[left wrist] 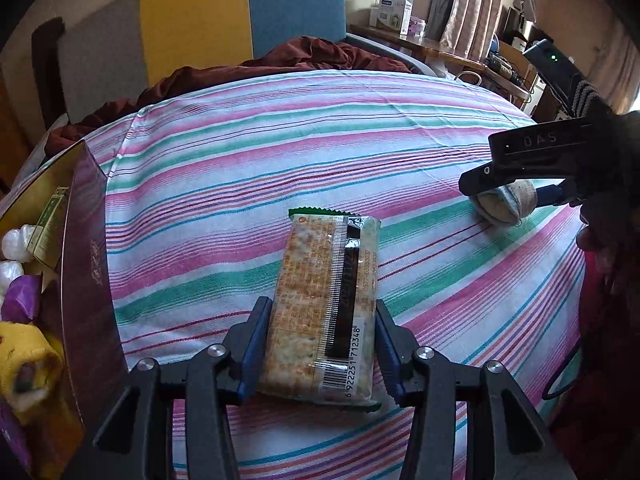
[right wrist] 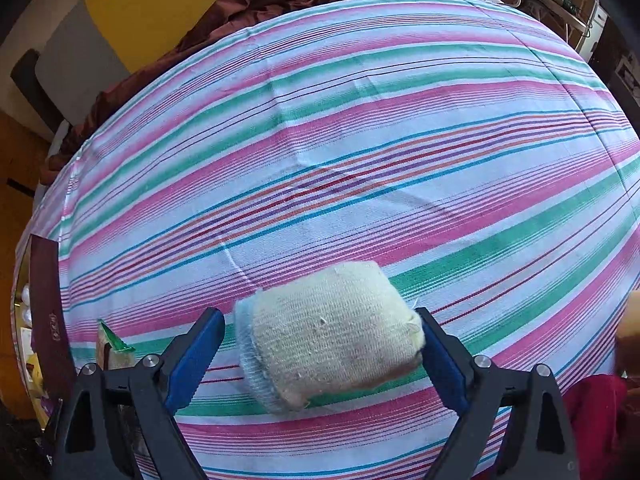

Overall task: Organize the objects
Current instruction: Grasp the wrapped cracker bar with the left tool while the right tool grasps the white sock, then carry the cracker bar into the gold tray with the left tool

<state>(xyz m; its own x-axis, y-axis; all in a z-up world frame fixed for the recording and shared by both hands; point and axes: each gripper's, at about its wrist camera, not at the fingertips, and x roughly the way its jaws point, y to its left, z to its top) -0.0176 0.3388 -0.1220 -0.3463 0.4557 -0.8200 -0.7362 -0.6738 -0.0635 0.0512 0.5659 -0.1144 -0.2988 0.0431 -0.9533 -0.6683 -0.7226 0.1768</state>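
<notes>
Striped sheet (left wrist: 280,152) in pink, green and white over a bed, yellow-and-blue headboard (left wrist: 240,16) behind. At left edge, open maroon box (left wrist: 86,264) of small items. Centre: left tool (left wrist: 320,356) clamped on cracker packet (left wrist: 324,304), barcode reading 6922251712348. Bare sheet beyond. Right: right tool (right wrist: 320,352), marked "DAS", spread apart around rolled sock (right wrist: 328,332) lying on sheet.

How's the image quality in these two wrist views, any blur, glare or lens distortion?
Left wrist view: strong fisheye bowing of the striped cloth, dark vignette in the corners, glare on the cracker packet, and the yellow item at the left edge is blurred. Right wrist view: the same bulging distortion, the rolled sock slightly soft, bright daylight, no harsh shadows.
</notes>
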